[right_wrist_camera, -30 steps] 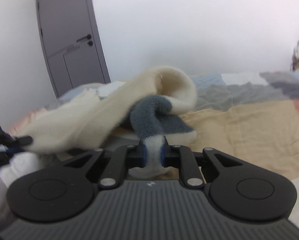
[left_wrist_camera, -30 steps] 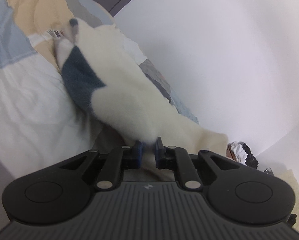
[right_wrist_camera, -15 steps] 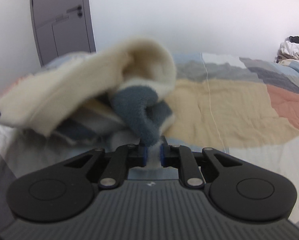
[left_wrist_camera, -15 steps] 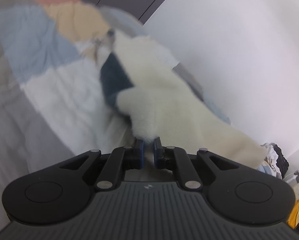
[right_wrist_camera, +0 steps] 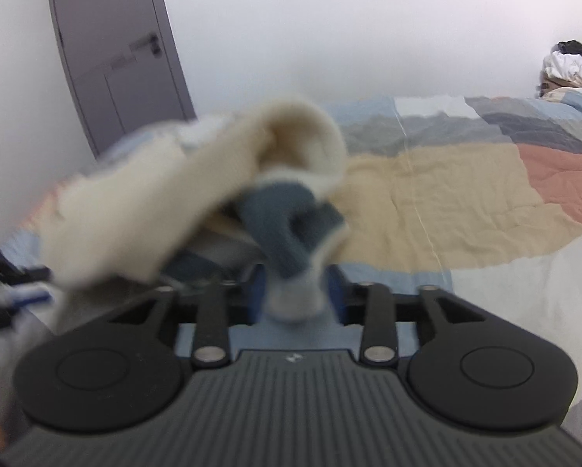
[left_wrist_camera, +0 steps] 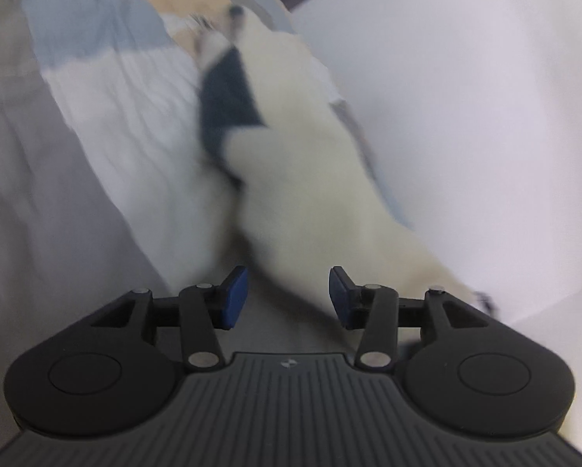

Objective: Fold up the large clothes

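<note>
Fuzzy fleece garment (left_wrist_camera: pixel 310 163), matt quilt (right_wrist_camera: pixel 466 194)

My left wrist camera sits just behind the left gripper (left_wrist_camera: pixel 287 297) and looks forward along its fingers, down and across the patchwork bedspread (left_wrist_camera: pixel 108 89) towards the white wall (left_wrist_camera: pixel 466 116), with the cream and grey fleece garment (left_wrist_camera: pixel 310 163) stretching away from close under the lens. My right wrist camera rides low behind the right gripper (right_wrist_camera: pixel 295 295), facing level over the bed to the grey door (right_wrist_camera: pixel 108 46) and wall, the garment bunched very near. Both views share the garment and bedspread, and both are motion-blurred.
</note>
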{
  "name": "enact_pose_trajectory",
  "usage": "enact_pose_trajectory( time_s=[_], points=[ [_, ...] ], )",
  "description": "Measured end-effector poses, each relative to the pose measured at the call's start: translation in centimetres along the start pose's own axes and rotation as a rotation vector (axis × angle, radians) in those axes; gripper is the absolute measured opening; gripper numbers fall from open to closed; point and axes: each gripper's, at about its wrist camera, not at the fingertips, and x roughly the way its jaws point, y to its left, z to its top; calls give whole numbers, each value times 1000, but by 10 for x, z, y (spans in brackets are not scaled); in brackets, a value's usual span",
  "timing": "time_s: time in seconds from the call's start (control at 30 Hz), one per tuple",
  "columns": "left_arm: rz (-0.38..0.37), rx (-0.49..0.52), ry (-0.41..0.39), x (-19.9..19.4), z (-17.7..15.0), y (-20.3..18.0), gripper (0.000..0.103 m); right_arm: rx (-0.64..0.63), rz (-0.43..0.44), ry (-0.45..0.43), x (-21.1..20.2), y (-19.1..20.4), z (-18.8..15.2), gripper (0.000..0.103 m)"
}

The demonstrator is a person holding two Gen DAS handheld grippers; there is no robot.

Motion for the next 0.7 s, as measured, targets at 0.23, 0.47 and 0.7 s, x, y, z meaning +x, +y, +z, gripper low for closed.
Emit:
enact_pose_trajectory(
  time_s=[0.23, 0.47, 0.7],
  points=[
    [-150, -98, 58, 16, -12, -1, 63, 110, 179, -96, -7, -1, 21, 51],
    [-140, -145, 44, 45, -6, 12, 62, 131, 256, -80, 54, -1, 60, 53],
    [-120, -146, 59, 62, -5, 19, 22, 282, 182, -52, 116, -17, 84, 53]
  ],
)
